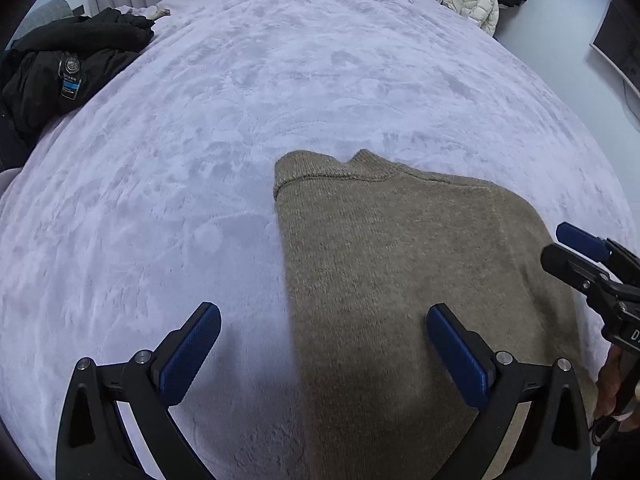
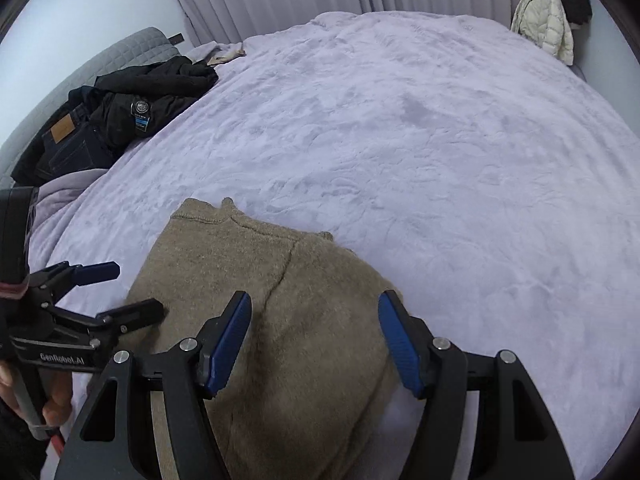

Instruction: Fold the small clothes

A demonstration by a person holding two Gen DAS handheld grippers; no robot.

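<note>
Nearest me, my left gripper point(image 1: 323, 354) hangs open and empty over the left edge of the tan knit sweater point(image 1: 400, 264), one finger above the knit, the other above the lilac blanket point(image 1: 200, 140). My right gripper point(image 2: 315, 346) is open too, straddling the sweater's right side without pinching it. The sweater lies partly folded at the bed's near edge, collar pointing away. It looks soft, thick and floppy, so I'd pinch both layers near the hem corners.
</note>
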